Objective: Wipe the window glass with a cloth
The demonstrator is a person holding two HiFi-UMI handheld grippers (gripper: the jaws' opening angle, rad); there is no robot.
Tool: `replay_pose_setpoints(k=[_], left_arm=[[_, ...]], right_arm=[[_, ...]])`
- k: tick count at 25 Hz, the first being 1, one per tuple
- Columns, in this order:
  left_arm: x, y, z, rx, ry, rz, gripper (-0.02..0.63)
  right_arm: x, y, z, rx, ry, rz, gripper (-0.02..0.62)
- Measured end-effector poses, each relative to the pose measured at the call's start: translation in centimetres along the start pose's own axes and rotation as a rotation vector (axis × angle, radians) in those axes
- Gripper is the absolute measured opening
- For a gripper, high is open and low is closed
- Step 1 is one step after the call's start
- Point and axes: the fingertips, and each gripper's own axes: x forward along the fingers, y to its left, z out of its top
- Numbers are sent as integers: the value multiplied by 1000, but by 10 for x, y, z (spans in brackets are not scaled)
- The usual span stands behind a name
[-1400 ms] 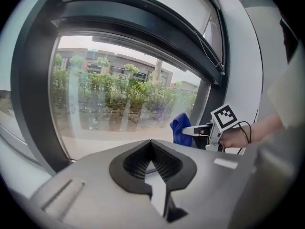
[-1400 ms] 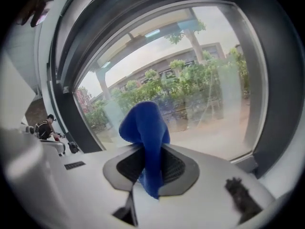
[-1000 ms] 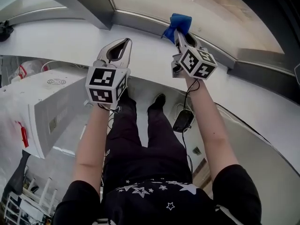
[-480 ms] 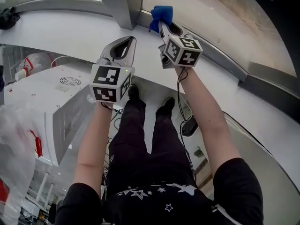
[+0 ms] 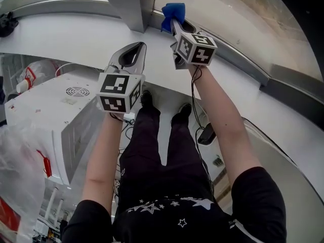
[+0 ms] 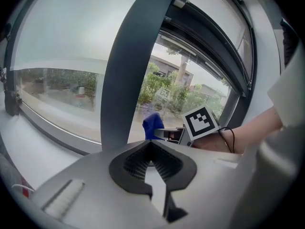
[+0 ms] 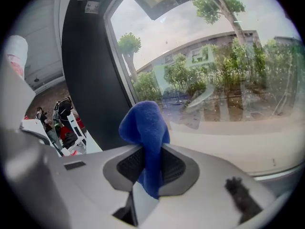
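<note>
- We are noting the right gripper (image 5: 175, 21) first: its fingers are clamping tight on the blue cloth (image 5: 173, 10), with no gap visible on either side of the fabric in the right gripper view.
- We are seeing the cloth (image 7: 145, 128) as a soft, fleecy blue wad. It is bunching into a rounded lump beyond the fingertips, with a short tail hanging back between the fingers. Its long axis is running along the fingers, toward the pane.
- We are placing the cloth at the near-left corner of the window glass (image 5: 228, 9), just beside the grey frame post (image 5: 126, 4) and above the white sill (image 5: 76, 37).
- We are treating this as the key relation: the glass lies straight ahead of the cloth lump, on its far side. We cannot tell whether the two are touching.
- We are judging that wiping calls for pressing the lump forward and sweeping right, away from the post.
- We are logging the left gripper (image 5: 132, 52) as idle: its fingertips are meeting with nothing between them. It is hovering over the sill, nearer to us and left of the right gripper, so the right gripper is the one nearer the pane.
- We are observing the glass (image 7: 214, 80) as hazy and streaked, with trees and buildings showing through.
</note>
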Motion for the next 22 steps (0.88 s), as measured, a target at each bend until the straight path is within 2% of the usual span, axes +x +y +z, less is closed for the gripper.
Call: replay_pose_setpoints(k=[9,22], left_arm=[[30,-51,5,51,35,-67,8],[79,-193,-12,157,103,-210,8]], right_arm=[[-42,-57,-9,18,1,-66,74],[-161,-196,-46,135,-33,-242,74]])
